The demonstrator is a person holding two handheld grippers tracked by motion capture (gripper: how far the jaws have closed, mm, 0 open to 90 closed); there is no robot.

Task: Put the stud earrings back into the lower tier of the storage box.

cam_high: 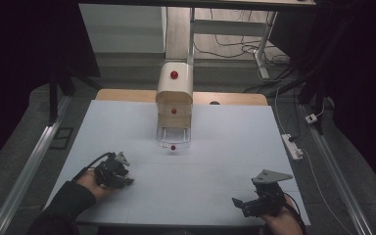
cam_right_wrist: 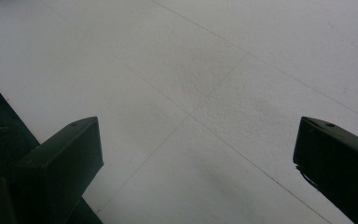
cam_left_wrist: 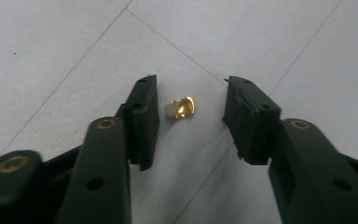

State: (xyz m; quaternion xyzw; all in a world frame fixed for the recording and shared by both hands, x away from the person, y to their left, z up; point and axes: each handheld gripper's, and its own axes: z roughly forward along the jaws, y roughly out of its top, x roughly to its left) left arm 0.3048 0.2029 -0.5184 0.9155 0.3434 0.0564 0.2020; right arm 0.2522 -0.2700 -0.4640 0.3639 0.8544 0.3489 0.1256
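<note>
White table (cam_high: 215, 147) spreads under everything, with a cream drawer unit (cam_high: 175, 100) standing at its far middle, a red knob (cam_high: 174, 75) on its rounded top. Near the person's edge, the right gripper (cam_right_wrist: 198, 154) hangs over bare tabletop, jaws spread wide with nothing between them. The left gripper (cam_left_wrist: 191, 112) has its jaws partly apart around a small gold ring (cam_left_wrist: 181, 108), which lies on the table just beside one jaw, not clamped.
</note>
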